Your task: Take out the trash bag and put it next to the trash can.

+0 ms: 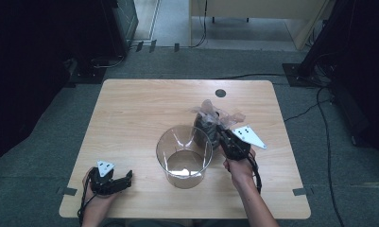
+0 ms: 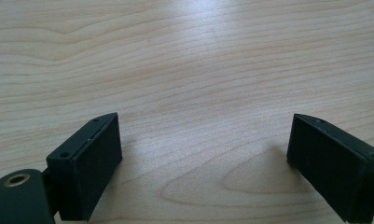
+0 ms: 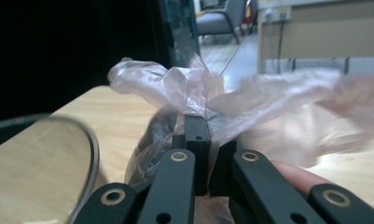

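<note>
A clear plastic bag (image 1: 207, 118) with dark contents stands on the wooden table (image 1: 140, 104), right of centre. My right gripper (image 1: 221, 130) is shut on its crumpled neck. In the right gripper view the jaws (image 3: 207, 122) pinch the thin film of the bag (image 3: 166, 88), which flares out above them. A tall clear round container (image 1: 184, 156) stands just left of the bag, and its rim (image 3: 89, 140) curves past the jaws. My left gripper (image 1: 125, 178) rests low at the front left corner, open, with bare wood (image 2: 184, 56) between its pads (image 2: 96, 163).
A dark round grommet (image 1: 220, 93) sits near the table's far edge. Black cables (image 1: 326, 142) run over the carpet on the right. Dark equipment stands at the left and far right of the room.
</note>
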Demonstrator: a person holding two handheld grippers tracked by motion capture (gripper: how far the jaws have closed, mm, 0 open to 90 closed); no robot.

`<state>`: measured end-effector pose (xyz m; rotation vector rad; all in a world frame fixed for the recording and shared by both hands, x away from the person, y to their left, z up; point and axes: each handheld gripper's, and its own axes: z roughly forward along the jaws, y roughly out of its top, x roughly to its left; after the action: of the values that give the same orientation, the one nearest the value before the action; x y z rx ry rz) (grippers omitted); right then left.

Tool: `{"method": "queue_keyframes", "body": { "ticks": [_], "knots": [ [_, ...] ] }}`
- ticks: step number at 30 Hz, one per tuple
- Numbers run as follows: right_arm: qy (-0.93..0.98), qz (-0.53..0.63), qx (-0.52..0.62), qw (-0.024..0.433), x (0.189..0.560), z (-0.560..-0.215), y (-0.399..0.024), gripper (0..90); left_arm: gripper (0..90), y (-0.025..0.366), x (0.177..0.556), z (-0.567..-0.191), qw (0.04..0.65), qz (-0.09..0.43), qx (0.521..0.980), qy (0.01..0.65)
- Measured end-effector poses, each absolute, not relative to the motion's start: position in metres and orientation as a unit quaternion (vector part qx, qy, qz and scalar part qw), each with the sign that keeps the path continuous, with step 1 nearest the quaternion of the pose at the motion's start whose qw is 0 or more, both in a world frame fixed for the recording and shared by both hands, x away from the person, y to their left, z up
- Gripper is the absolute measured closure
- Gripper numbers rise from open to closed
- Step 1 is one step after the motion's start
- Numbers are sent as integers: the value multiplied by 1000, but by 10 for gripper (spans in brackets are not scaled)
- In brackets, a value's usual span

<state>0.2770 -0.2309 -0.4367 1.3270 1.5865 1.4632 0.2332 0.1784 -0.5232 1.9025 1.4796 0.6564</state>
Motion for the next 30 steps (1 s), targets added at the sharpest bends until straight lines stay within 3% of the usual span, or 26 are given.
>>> {"method": "queue_keyframes", "body": {
  "ticks": [6, 10, 14, 19, 24, 30],
  "knots": [
    [623, 546, 481, 288, 271, -447, -231, 850, 95, 178, 234, -523, 317, 249, 723, 562],
    [644, 536, 464, 289, 268, -446, -233, 650, 96, 178, 234, -523, 316, 250, 722, 562],
    [659, 514, 455, 307, 264, -443, -235, 390, 96, 178, 234, -523, 317, 250, 722, 562],
    [670, 514, 456, 281, 259, -441, -243, 260, 96, 178, 234, -523, 317, 250, 722, 562],
    [677, 516, 456, 261, 255, -438, -250, 159, 96, 178, 234, -523, 317, 250, 722, 562],
    [684, 510, 449, 268, 247, -438, -257, 135, 96, 178, 234, -523, 317, 250, 721, 563]
  ]
}}
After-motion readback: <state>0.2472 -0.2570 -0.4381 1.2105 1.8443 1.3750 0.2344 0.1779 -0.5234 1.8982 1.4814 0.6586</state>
